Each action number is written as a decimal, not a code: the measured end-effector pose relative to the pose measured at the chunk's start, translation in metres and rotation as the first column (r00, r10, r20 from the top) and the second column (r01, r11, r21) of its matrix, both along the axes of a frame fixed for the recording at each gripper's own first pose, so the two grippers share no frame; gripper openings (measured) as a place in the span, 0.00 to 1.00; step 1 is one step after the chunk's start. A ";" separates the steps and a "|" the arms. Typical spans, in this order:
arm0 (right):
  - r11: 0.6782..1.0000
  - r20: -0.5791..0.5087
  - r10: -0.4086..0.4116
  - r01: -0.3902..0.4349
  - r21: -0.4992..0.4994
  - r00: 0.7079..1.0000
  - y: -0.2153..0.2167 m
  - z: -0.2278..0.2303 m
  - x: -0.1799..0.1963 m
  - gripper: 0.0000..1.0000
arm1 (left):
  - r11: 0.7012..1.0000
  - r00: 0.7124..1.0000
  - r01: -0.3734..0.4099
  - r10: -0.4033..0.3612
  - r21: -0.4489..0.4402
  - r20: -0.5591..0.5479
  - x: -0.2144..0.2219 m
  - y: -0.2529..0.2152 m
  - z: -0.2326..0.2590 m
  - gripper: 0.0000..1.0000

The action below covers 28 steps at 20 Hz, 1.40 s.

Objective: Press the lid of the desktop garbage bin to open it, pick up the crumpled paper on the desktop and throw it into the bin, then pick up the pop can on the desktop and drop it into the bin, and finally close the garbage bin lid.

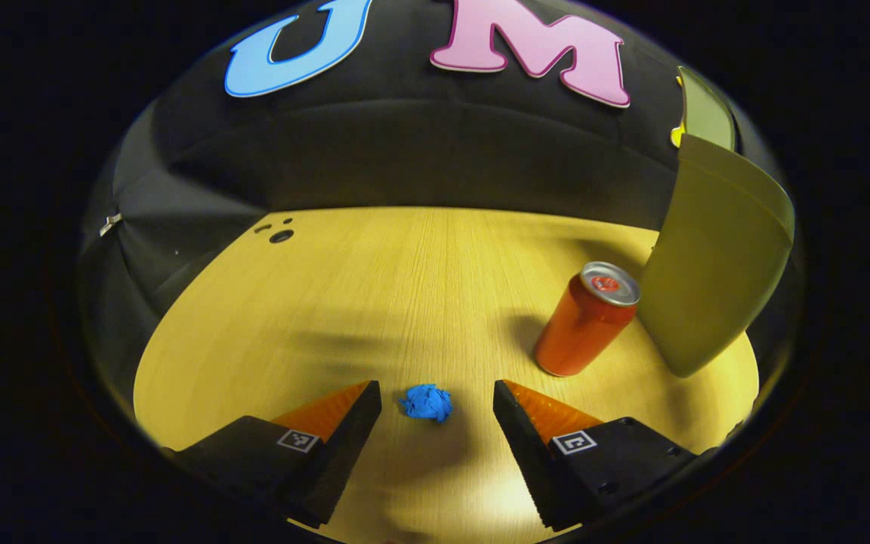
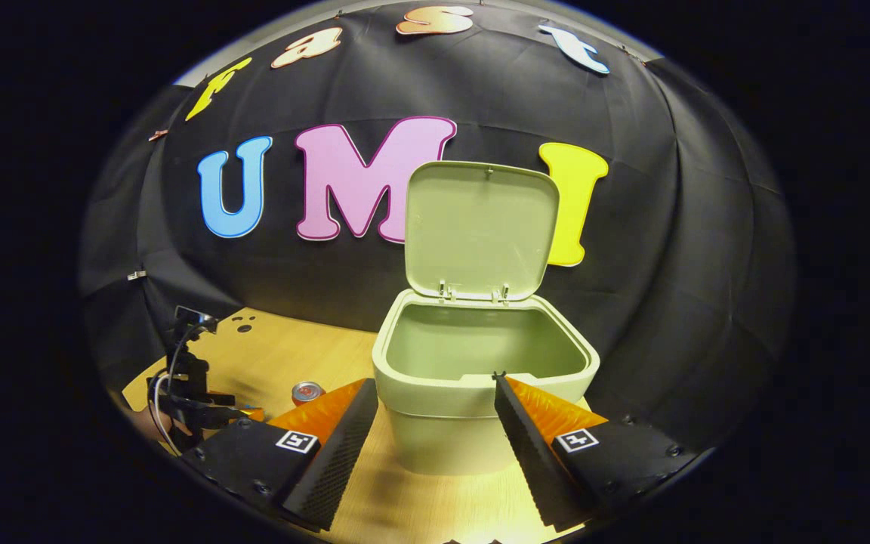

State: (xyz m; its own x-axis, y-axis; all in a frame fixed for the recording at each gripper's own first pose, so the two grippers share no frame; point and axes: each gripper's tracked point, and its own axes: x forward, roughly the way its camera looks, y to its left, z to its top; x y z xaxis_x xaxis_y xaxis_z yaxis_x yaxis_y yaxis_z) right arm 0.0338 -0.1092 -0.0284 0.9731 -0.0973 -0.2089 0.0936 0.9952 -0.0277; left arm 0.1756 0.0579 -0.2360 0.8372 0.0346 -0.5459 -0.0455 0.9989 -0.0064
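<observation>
Left gripper (image 1: 437, 404) spread astride paper (image 1: 426, 401) | bin (image 1: 714, 257) cut off

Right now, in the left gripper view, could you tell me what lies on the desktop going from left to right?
Crumpled blue paper → pop can → open garbage bin lid, at the right edge.

Place: staged recording booth, not a lived-in room
Wall: black cloth (image 2: 707, 249) draped all round, clipped at the edge
Surface: light wood table (image 1: 405, 302) with small holes near its far corner
Props: bin (image 2: 480, 385), can (image 1: 584, 321), paper (image 1: 427, 402)
</observation>
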 end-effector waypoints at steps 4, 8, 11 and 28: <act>1.000 -0.020 0.019 -0.019 0.002 1.000 0.005 -0.008 0.002 0.98 | 0.999 0.999 -0.026 0.027 0.040 -0.042 0.009 0.009 -0.021 0.96; 0.999 -0.054 0.048 -0.048 0.015 0.997 0.008 -0.018 0.006 0.98 | 0.999 0.996 -0.023 0.026 0.040 -0.081 0.012 0.004 -0.036 0.94; 0.996 -0.069 0.085 -0.083 0.025 0.994 0.013 -0.021 0.004 0.98 | 0.999 0.996 -0.040 0.043 0.032 -0.073 0.012 0.003 -0.036 0.89; 0.999 -0.017 0.036 -0.037 -0.030 0.999 0.038 0.021 -0.063 0.98 | 0.998 0.999 0.053 -0.053 0.016 -0.006 0.007 0.010 -0.032 0.40</act>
State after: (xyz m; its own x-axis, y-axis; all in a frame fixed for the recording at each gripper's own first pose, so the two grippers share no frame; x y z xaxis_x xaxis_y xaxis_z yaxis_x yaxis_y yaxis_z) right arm -0.0296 -0.0707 -0.0071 0.9725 -0.0683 -0.2227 0.0565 0.9967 -0.0590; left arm 0.1822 0.0676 -0.2680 0.8349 -0.0006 -0.5504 0.0071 0.9999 0.0097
